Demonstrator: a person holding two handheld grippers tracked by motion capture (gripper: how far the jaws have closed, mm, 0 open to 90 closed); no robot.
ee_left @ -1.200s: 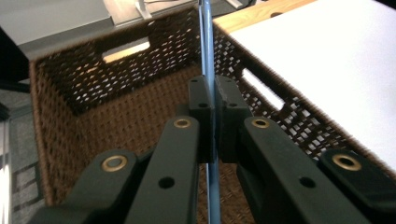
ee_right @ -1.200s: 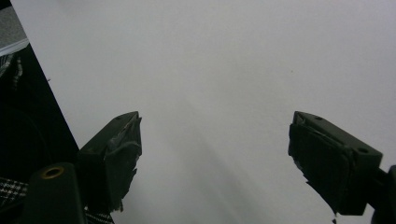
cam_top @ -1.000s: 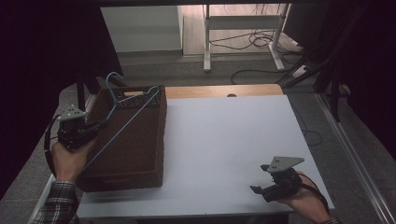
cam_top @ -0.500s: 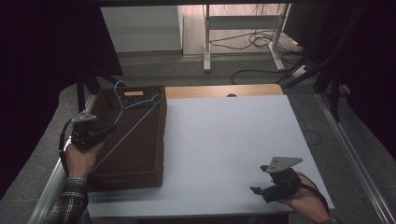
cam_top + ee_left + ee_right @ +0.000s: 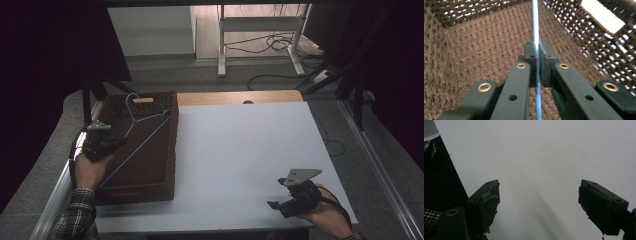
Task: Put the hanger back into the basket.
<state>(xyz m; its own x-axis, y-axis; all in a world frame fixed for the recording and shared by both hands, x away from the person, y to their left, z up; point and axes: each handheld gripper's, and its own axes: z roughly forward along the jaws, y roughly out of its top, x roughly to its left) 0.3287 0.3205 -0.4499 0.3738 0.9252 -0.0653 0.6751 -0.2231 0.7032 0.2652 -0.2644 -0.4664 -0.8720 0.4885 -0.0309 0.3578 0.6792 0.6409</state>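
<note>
The left gripper (image 5: 107, 141) is hovering over the basket (image 5: 165, 150), jaws pinched nearly together, seemingly gripping. The right gripper (image 5: 280, 205) is resting well right of that basket, jaws gaping wide.

Blue hanger (image 5: 137, 131) in left gripper (image 5: 102, 141), now lower inside basket (image 5: 165, 165).

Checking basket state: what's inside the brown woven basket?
A blue wire hanger, pinched by the left gripper, reaches into the basket. Bare weave elsewhere; the near floor is hidden.
</note>
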